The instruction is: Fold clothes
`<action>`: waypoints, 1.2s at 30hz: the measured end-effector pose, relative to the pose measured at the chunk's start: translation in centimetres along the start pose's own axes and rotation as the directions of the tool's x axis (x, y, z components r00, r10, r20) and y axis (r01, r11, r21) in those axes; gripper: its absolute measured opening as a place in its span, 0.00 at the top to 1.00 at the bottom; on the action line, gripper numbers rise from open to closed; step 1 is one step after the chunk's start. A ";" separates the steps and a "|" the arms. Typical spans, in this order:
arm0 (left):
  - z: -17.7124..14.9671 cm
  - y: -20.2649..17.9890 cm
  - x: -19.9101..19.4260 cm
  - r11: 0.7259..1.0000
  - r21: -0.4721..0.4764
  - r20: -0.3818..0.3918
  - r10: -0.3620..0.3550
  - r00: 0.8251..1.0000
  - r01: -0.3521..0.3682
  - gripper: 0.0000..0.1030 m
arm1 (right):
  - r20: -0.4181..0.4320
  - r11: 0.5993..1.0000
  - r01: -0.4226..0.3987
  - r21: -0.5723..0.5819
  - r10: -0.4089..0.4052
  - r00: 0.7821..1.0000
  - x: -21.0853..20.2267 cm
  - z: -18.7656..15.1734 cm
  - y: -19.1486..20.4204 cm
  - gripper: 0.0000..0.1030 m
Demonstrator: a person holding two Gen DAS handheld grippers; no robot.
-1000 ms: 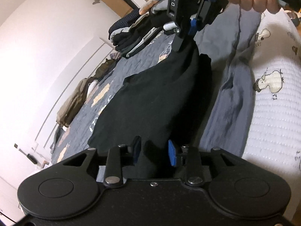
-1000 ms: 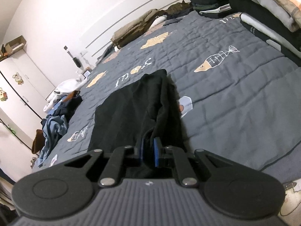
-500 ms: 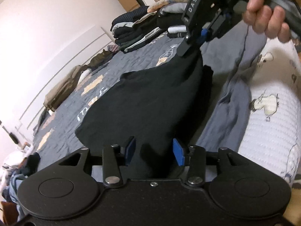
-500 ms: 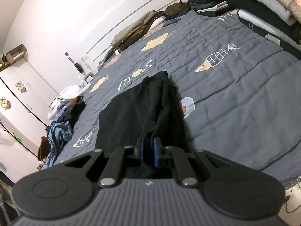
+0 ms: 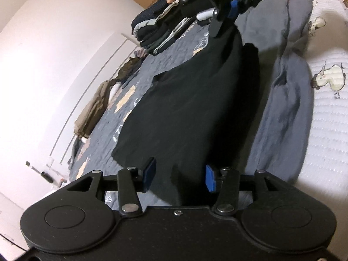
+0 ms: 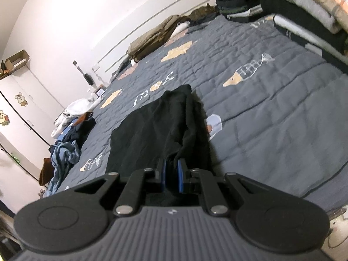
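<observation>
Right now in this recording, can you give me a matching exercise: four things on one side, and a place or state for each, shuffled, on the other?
1. left gripper
2. right gripper
3. black garment
4. olive jacket

A. spread on the grey quilt
B. shut on fabric
C. by the wall
D. fingers apart

Pairs: 1-D, 2-B, 3-A, 4-C

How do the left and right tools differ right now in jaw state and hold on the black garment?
The left tool has its jaws wide apart with the black garment loose between them; the right tool has its jaws nearly closed, pinching the cloth. The left tool is by the near edge; the right tool lifts the far end. Both have blue pads.
</observation>
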State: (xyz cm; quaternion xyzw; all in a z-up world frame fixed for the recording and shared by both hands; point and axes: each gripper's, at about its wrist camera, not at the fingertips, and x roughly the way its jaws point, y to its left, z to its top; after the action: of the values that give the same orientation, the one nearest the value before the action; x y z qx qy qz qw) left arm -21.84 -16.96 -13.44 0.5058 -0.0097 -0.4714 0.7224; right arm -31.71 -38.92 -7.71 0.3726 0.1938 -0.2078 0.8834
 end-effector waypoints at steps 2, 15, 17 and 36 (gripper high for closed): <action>-0.2 -0.4 0.2 0.999 0.044 -0.014 0.012 1.000 -0.012 0.55 | 0.005 1.000 -0.003 -0.005 0.003 1.000 -0.1 0.1 0.1 0.90; -0.6 0.1 0.4 0.992 0.108 -0.127 0.071 0.989 -0.057 0.85 | -0.015 0.998 0.029 -0.058 -0.030 0.999 0.8 -0.6 0.3 0.91; -1.0 -0.5 0.9 0.991 0.127 -0.145 0.051 0.988 -0.033 0.85 | -0.035 0.997 0.039 -0.070 -0.041 0.999 1.4 -0.9 0.3 0.91; -0.9 0.9 -0.6 0.994 -0.026 -0.109 -0.105 0.988 0.103 0.57 | -0.051 0.935 0.176 -0.307 -0.201 0.978 2.9 -1.7 1.4 0.89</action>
State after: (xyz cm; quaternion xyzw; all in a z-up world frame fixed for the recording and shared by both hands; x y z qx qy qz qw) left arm -21.09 -15.86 -12.94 0.5235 0.0613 -0.4800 0.7013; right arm -28.87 -37.40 -9.46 0.2218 0.2939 -0.2442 0.8971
